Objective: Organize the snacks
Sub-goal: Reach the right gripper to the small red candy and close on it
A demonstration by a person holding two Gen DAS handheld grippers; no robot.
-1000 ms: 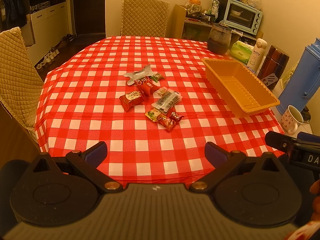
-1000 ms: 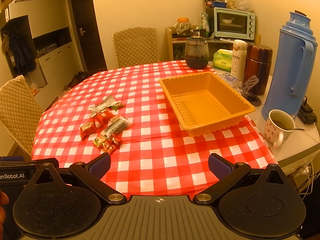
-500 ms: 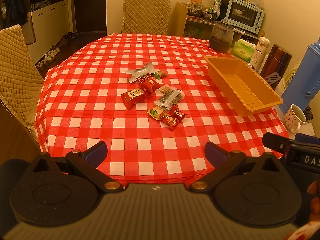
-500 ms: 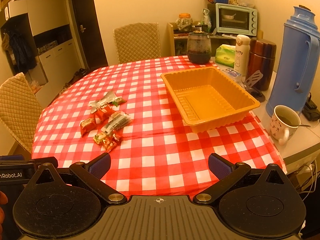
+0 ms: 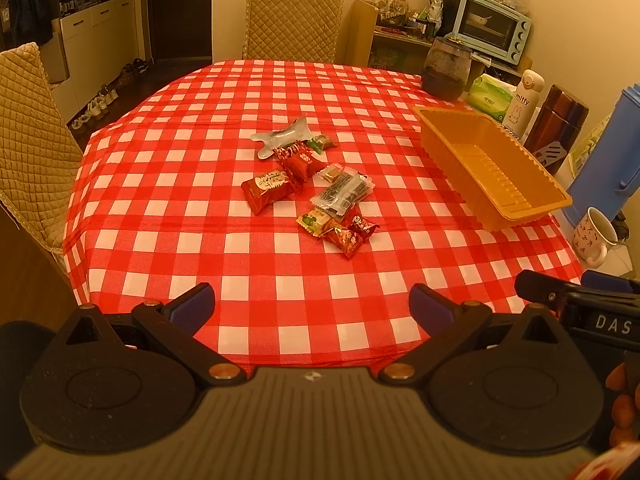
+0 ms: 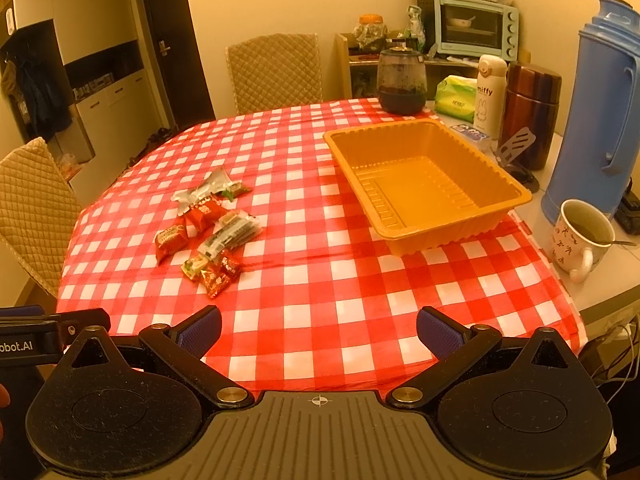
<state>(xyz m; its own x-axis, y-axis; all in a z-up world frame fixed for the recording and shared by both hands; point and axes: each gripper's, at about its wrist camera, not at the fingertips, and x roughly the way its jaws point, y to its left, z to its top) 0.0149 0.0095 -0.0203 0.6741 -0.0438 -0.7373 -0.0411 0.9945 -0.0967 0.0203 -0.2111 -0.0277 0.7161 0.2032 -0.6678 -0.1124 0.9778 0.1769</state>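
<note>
Nothing sorted yet: snack packets (image 5: 316,190) lie heaped mid-table on the checked cloth (image 5: 280,280), orange tray (image 6: 424,184) empty to their right, left gripper (image 5: 312,304) and right gripper (image 6: 319,326) both near edge, jaws apart, holding nothing

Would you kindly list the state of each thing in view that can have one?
left gripper: open, holding nothing
right gripper: open, holding nothing
orange tray: upright, holds nothing
snack packets: sealed, piled on the tablecloth, outside the tray
mug: upright, holds liquid and a spoon
blue thermos: upright
toaster oven: door shut
</note>
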